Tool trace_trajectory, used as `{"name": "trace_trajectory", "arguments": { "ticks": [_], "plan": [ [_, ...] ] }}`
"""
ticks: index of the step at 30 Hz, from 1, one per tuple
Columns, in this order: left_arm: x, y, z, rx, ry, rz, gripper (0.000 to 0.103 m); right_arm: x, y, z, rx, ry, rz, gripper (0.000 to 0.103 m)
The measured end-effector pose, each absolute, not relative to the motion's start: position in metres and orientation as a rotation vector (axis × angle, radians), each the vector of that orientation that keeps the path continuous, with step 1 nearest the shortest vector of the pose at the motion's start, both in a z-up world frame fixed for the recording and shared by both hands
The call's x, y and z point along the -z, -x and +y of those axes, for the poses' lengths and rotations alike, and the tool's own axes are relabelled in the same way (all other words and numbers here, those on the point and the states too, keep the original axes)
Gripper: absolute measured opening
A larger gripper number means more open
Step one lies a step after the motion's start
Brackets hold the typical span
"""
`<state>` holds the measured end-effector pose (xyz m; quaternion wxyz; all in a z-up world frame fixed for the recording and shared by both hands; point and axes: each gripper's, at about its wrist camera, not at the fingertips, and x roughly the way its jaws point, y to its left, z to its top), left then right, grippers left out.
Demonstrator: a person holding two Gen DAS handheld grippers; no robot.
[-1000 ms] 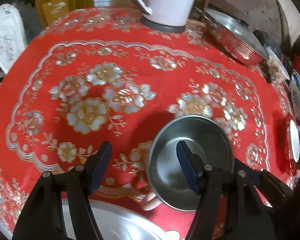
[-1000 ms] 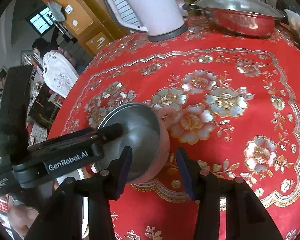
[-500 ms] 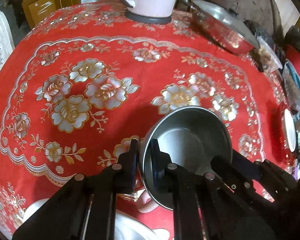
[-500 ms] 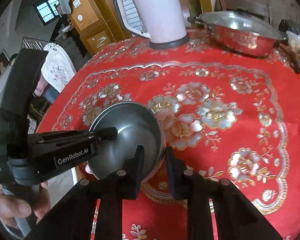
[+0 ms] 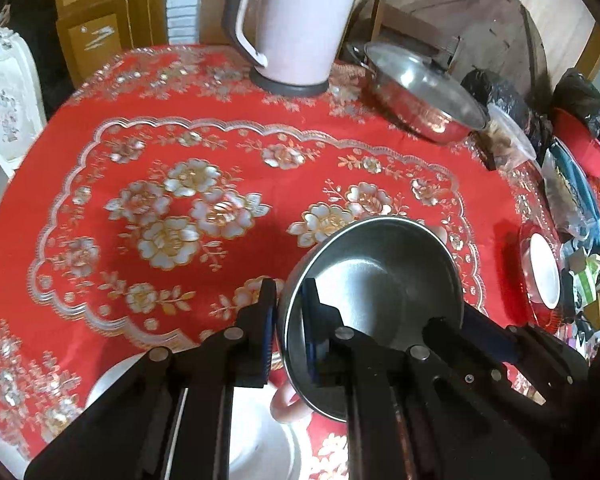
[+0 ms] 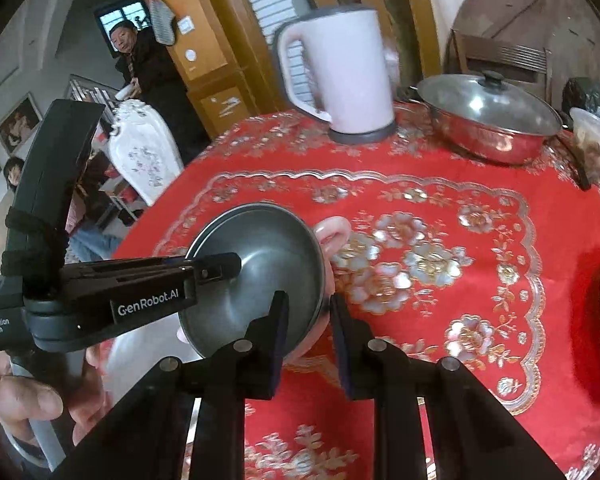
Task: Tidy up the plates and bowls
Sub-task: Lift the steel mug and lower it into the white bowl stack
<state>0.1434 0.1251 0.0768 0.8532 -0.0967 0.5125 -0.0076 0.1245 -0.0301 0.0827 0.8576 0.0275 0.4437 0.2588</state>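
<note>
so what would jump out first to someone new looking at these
The metal bowl near the front of the red flowered tablecloth, its rim pinched by both the left tongs and the right tongs. Behind it, at the table's far edge, stand a pink kettle and a lidded steel pot.

The white plate (image 5: 260, 432) lies mostly hidden behind the left gripper (image 5: 289, 320) and runs off the bottom edge. The kettle (image 5: 296, 24) loses its top to the frame (spout blurred in the right view). Bags (image 5: 580, 184) at the right rim are too jumbled to identify.
</note>
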Motion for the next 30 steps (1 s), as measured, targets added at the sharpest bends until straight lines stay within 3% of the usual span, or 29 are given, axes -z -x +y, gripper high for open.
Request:
{"name": "trace_trajectory", "arguments": {
  "ticks": [9,30],
  "plan": [
    [-0.100,-0.095,0.161,-0.053,0.222,1.041,0.010,-0.103,-0.089,0.006,-0.658,-0.031,0.910,0.022],
    [-0.058,-0.037,0.193,-0.132,0.246,1.127,0.010,-0.059,-0.046,0.047,-0.753,0.079,1.047,0.025]
  ]
}}
